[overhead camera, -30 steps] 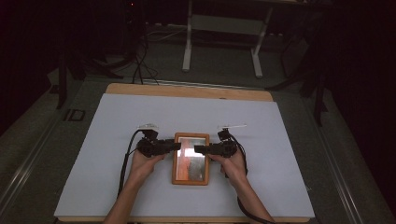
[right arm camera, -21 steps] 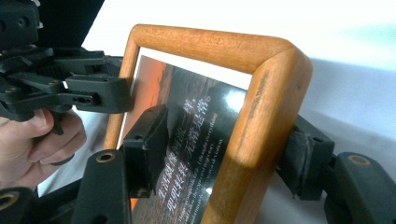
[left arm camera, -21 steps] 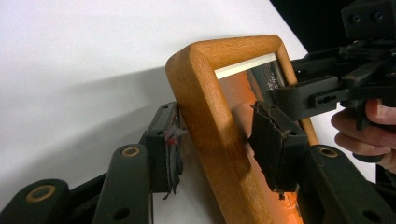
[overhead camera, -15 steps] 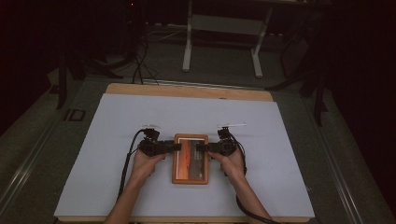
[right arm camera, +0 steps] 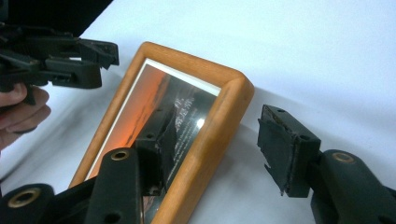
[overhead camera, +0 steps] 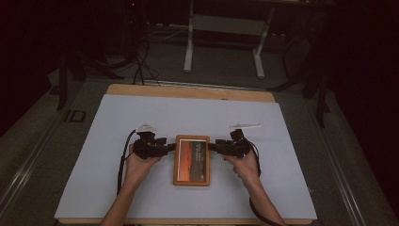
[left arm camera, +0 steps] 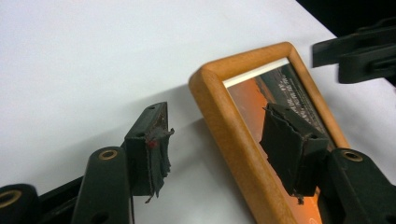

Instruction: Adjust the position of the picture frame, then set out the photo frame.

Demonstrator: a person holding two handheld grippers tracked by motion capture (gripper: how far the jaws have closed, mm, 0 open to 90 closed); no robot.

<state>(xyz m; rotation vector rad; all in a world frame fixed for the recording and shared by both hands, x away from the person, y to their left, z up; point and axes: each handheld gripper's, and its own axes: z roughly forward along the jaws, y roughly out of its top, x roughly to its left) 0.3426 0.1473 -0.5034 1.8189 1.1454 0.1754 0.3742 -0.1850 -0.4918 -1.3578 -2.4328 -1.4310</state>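
A wooden picture frame (overhead camera: 192,160) with an orange sunset print lies flat on the white sheet. My left gripper (overhead camera: 173,147) straddles its left rail near the top corner. In the left gripper view (left arm camera: 219,149) one pad hangs over the glass and the other stands off the wood (left arm camera: 224,116); these jaws have just been opening and touch nothing. My right gripper (overhead camera: 211,146) straddles the right rail the same way. In the right gripper view (right arm camera: 219,144) both pads are clear of the frame (right arm camera: 224,79), with the jaws a little narrower than a second ago.
The white sheet (overhead camera: 188,117) covers a wooden table whose far edge (overhead camera: 188,90) shows bare. A metal stand (overhead camera: 225,42) and cables on the floor lie beyond it. Each gripper trails a black cable along the forearm.
The bright glare on the glass has faded. The left jaws stand wider around the rail. Both hands have lifted slightly while the frame stays in the same spot.
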